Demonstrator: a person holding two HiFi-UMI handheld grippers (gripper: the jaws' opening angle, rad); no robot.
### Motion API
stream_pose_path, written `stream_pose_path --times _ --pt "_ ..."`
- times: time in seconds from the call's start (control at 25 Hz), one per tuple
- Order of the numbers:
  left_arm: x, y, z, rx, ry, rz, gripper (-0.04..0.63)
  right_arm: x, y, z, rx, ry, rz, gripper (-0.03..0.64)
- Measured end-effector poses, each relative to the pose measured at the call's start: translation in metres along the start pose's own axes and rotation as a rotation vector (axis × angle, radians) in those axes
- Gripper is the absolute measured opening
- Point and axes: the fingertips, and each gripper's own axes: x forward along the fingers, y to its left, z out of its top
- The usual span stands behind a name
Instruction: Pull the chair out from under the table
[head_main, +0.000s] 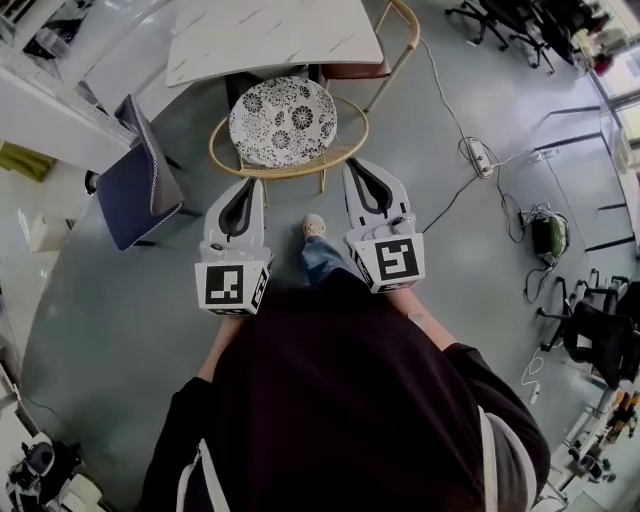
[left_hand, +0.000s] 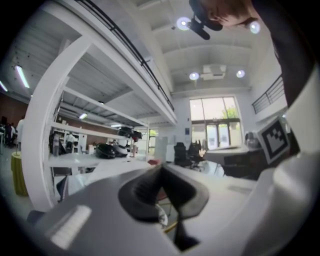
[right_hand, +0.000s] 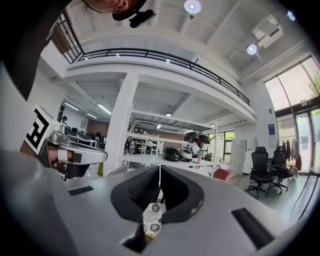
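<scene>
In the head view, the chair (head_main: 283, 121) has a round black-and-white patterned cushion and a yellow hoop frame. It stands in front of the white table (head_main: 270, 35), with its far side at the table's edge. My left gripper (head_main: 248, 183) is shut and empty, its tip just short of the chair's near rim. My right gripper (head_main: 353, 166) is also shut and empty, close to the rim's right side. In the right gripper view the closed jaws (right_hand: 159, 171) point level, and the patterned cushion (right_hand: 151, 218) shows below them. The left gripper view shows its jaws (left_hand: 161, 170) closed on nothing.
A blue chair (head_main: 140, 180) stands to the left. A second chair with a red seat (head_main: 362, 66) is tucked at the table's right. A power strip (head_main: 478, 155) with cables lies on the floor to the right. Black office chairs (head_main: 600, 335) stand at the far right. My foot (head_main: 313, 227) is between the grippers.
</scene>
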Motion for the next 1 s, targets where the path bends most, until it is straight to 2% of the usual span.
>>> stream_pose_path --times 0.56,0.8,1.0 --pt "0.12 0.05 -0.04 -0.061 0.113 0.056 0.008 0.121 -0.06 -0.05 -0.023 0.083 0.168 0.023" --pt "0.148 0.07 -0.065 -0.083 0.176 0.097 0.008 0.152 -0.075 -0.083 -0.007 0.16 0.232 0.023" --pt "0.162 0.072 -0.083 -0.088 0.201 0.075 0.007 0.168 -0.082 -0.104 -0.027 0.193 0.278 0.023"
